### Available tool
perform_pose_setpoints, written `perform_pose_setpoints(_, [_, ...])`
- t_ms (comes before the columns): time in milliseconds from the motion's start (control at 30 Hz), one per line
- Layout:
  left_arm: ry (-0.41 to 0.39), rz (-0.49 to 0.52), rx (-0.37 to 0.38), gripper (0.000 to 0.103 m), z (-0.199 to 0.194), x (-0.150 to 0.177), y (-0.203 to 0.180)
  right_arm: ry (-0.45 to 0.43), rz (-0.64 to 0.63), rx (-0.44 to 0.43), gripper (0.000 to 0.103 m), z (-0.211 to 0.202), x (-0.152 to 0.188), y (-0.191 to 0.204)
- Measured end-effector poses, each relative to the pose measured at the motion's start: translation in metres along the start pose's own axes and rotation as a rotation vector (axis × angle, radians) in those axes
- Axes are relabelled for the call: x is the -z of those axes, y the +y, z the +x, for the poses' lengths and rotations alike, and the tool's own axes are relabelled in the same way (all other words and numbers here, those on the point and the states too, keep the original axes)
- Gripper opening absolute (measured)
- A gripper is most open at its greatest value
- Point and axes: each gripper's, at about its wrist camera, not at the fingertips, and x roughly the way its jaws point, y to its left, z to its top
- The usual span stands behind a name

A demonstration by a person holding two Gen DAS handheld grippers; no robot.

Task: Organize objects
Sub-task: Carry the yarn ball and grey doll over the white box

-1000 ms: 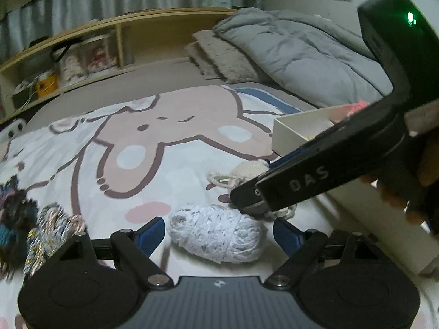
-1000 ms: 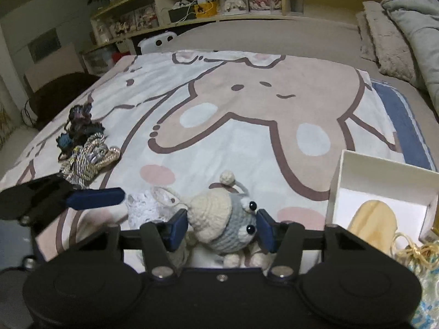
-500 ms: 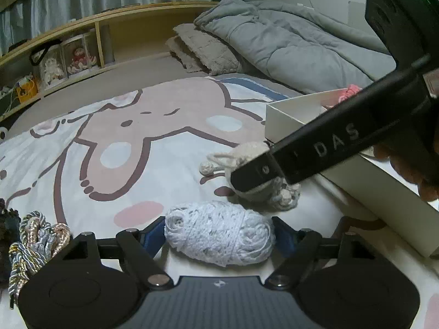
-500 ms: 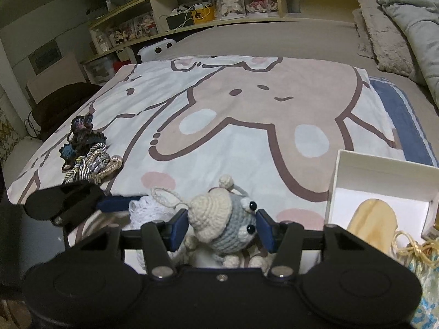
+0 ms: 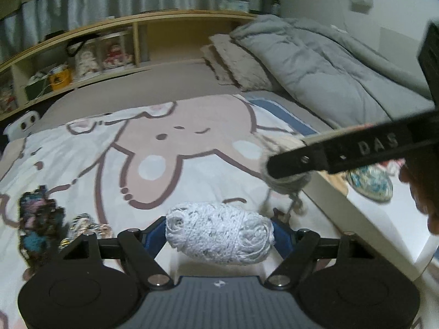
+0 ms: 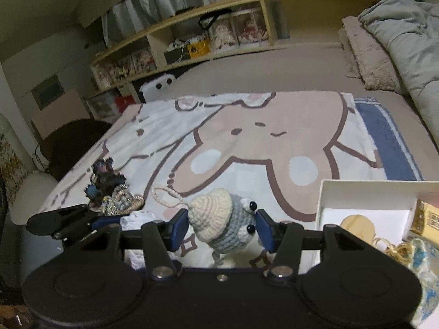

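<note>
fuzzy white yarn ball (image 5: 221,237) pinched in left gripper (image 5: 219,235).

At lower centre, the right gripper (image 6: 222,226) clamps a crocheted grey-and-cream doll with black bead eyes (image 6: 223,223) between its blue pads. A white open cardboard box (image 6: 365,192) sits at lower right, and a dark multicoloured yarn bundle (image 6: 105,179) lies at centre left on the cartoon-print blanket (image 6: 260,148).

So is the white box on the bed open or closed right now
Open. The white box shows no lid; its inside is visible, holding a round wooden piece and a yellow packet.
</note>
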Motion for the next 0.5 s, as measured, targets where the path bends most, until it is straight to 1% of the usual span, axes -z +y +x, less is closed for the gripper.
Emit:
perform_pose_setpoints(300, [0.024,-0.069,-0.059,0.078,-0.027,-0.008,0.0,-0.047,0.03,0.015,0.054,-0.029,0.001,0.002])
perform_pose_setpoints(500, [0.022,-0.104,-0.071,0.078,-0.043,-0.012,0.0,-0.069,0.031,0.016,0.054,-0.047,0.002,0.006])
